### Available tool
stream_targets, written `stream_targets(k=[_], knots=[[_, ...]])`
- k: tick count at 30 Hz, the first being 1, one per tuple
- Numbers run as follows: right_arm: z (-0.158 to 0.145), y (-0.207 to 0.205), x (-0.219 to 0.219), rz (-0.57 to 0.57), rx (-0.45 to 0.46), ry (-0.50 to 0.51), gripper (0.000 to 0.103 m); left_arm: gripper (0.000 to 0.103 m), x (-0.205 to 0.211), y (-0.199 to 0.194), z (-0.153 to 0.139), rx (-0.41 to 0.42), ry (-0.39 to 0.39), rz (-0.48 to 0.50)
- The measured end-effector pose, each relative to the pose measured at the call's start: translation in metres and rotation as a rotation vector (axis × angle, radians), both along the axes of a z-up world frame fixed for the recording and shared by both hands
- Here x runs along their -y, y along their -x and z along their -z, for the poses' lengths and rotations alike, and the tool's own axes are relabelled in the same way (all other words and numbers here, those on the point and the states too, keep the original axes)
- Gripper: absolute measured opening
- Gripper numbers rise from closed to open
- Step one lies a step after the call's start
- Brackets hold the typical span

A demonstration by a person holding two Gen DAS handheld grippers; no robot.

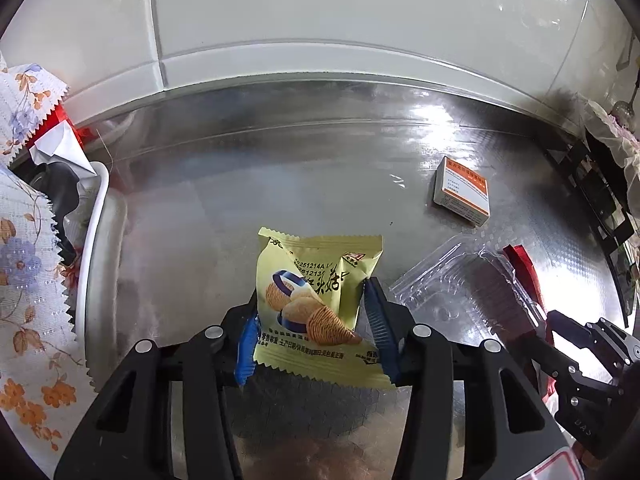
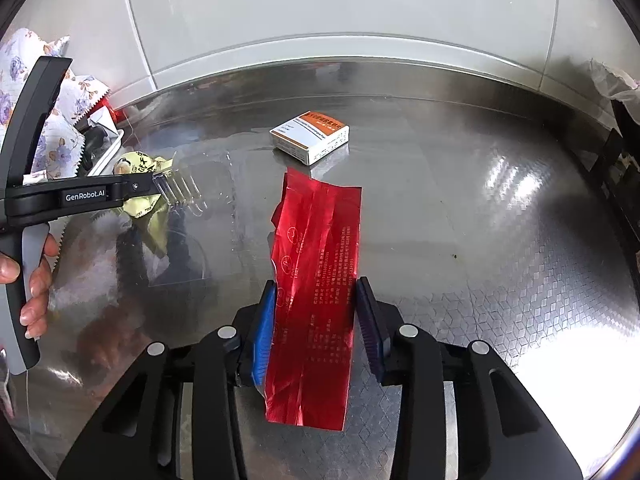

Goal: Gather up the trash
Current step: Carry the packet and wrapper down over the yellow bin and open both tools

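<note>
A yellow snack packet [image 1: 316, 300] sits tilted between the blue pads of my left gripper [image 1: 312, 300]; both pads touch its sides and pinch it. In the right wrist view a long red foil wrapper [image 2: 316, 280] lies flat on the steel counter [image 2: 460, 220]. My right gripper [image 2: 316, 288] is shut across it, a pad against each long edge. The same wrapper [image 1: 520, 264] shows at the right of the left wrist view. The yellow packet [image 2: 140, 168] shows at the left of the right wrist view, by the left gripper's fingers [image 2: 136, 186].
A small white and orange box [image 1: 462, 192] [image 2: 310, 136] lies further back. A clear plastic clamshell [image 1: 460, 280] [image 2: 188, 192] lies between the two grippers. A white bin [image 1: 96, 200] with rubbish and a floral cloth [image 1: 24, 260] stand at the left. A tiled wall [image 1: 320, 20] closes the back.
</note>
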State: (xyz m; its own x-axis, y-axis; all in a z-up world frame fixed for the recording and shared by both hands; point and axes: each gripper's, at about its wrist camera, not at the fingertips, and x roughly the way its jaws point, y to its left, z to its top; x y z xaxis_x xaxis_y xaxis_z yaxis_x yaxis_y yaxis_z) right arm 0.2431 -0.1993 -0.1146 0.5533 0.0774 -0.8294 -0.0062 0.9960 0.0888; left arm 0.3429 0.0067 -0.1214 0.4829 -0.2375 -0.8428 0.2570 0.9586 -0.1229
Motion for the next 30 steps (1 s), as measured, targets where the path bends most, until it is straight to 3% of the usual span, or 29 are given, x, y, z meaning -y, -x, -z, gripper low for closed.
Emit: stream_targets(k=[9, 19, 30], knots=[[-0.004, 0.007, 0.004, -0.007, -0.001, -0.029, 0.030, 0.043, -0.005, 0.019, -0.019, 0.038, 0.012, -0.014], [-0.019, 0.023, 0.014, -0.019, 0.020, -0.068, 0.027, 0.042, -0.010, 0.055, -0.037, 0.052, 0.068, -0.055], [-0.035, 0.061, 0.031, -0.078, 0.043, -0.099, 0.027, 0.042, -0.005, 0.121, -0.049, 0.057, 0.089, -0.126]])
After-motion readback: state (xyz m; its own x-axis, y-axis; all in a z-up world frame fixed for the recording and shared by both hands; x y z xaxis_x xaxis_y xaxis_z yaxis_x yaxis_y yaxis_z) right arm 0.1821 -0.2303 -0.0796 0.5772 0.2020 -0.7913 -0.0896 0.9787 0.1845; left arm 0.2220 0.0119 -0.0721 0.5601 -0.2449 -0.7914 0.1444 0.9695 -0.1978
